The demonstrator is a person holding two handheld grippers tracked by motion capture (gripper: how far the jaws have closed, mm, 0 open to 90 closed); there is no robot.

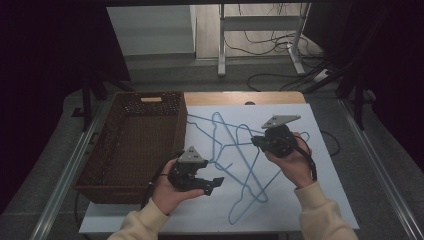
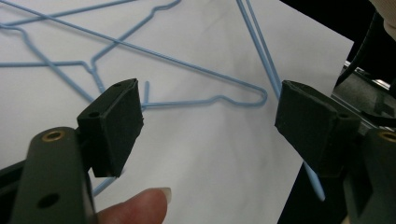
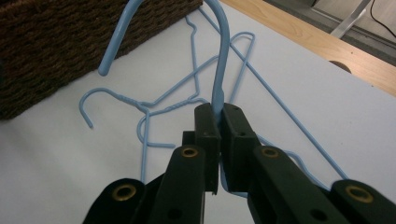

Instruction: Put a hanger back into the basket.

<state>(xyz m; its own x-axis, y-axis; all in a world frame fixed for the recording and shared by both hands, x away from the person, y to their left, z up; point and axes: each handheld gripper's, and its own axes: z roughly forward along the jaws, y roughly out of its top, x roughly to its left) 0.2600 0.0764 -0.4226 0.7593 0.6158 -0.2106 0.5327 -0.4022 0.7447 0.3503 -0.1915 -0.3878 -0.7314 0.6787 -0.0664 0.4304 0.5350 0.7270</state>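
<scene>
While one blue wire hanger (image 3: 219, 70) is clamped at its hook neck by the right hand-held gripper (image 3: 219, 114), the left hand-held gripper (image 2: 208, 119) is held apart, nothing between. Other hangers (image 1: 235, 150) are tangled on the bench's white sheet (image 1: 300, 200); a wicker basket (image 1: 115, 185) is set left.

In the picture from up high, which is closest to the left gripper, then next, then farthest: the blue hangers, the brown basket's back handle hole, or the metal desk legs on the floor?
From the left gripper, in the high view:
1. Blue hangers: on the white sheet, just to its right.
2. Basket's back handle hole: up and left, at the far wall.
3. Metal desk legs: beyond the table, top of the picture.
</scene>
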